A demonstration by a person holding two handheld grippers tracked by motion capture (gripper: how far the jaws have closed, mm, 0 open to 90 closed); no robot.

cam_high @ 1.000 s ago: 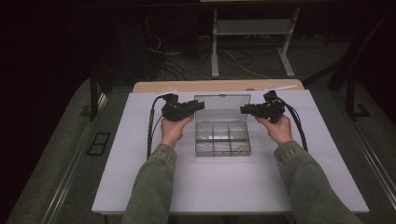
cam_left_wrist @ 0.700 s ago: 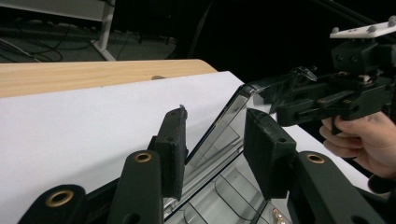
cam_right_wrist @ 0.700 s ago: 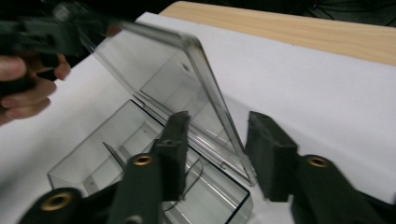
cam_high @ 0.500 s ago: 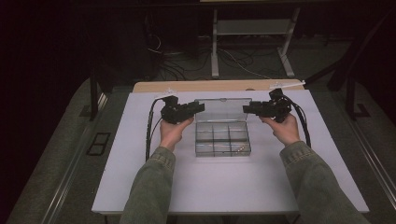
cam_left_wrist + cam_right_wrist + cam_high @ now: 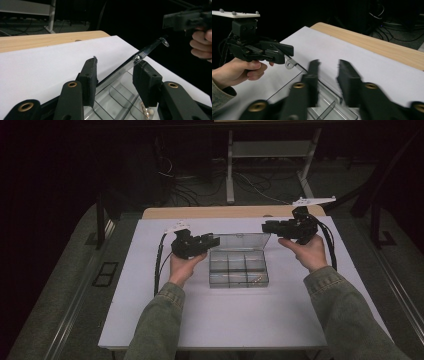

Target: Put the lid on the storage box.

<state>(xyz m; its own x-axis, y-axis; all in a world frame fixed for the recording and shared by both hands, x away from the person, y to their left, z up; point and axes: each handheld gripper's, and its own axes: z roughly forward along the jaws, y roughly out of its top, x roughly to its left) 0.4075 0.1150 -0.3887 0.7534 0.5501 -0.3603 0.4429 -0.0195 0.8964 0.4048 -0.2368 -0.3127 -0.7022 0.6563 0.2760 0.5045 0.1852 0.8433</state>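
A clear plastic compartment box (image 5: 237, 270) lies mid-table with its lid (image 5: 240, 241) raised at the back. Small brass parts (image 5: 255, 280) sit in its front right cell. My left gripper (image 5: 212, 241) is at the lid's left end. In the left gripper view the thin lid edge (image 5: 147, 50) runs between the pads of that gripper (image 5: 115, 75), which stand apart, having just opened a little. My right gripper (image 5: 266, 226) hovers above the lid's right end. Its blurred jaws (image 5: 329, 72) have just been closing, with a gap and nothing between them.
The box sits on a white sheet (image 5: 225, 320) over a wooden table top (image 5: 230, 212). Black cables (image 5: 160, 260) trail from the left gripper toward the left edge. A metal stand (image 5: 230, 170) and floor cables lie beyond the table in the dark.
My right gripper has risen and drifted slightly right, off the lid's right end. The left gripper stays at the lid's left end.
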